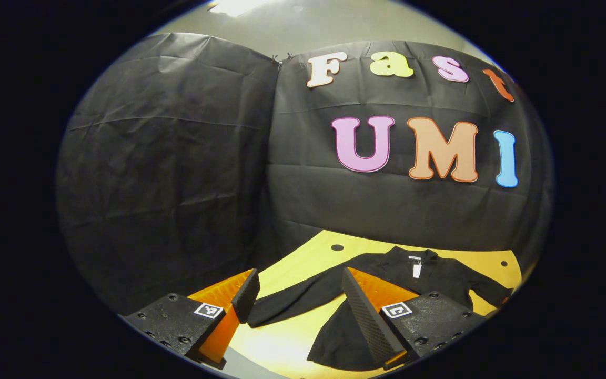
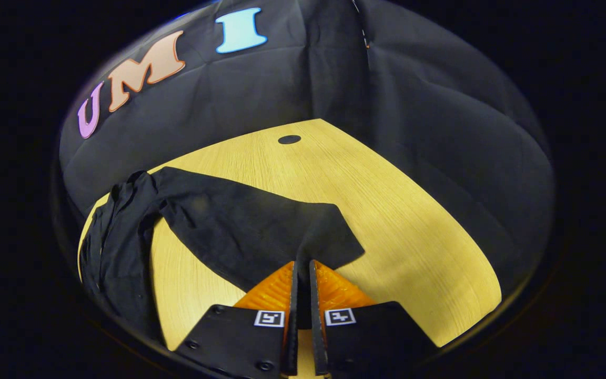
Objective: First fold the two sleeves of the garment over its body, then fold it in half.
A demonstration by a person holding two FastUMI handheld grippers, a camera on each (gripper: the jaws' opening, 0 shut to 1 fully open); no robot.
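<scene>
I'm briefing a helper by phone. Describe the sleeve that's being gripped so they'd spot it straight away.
Start at the light wooden table in front of the black cloth wall. A black garment lies on it, and one long sleeve stretches from the body across bare wood. Its cuff end is pinched by the right hand-held gripper, while the other sleeve lies free.

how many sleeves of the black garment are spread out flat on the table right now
2. One long black fabric sleeve lies stretched toward the open left claw. The other sleeve lies across the light wooden table, its cuff pinched in the shut right claw.
</scene>
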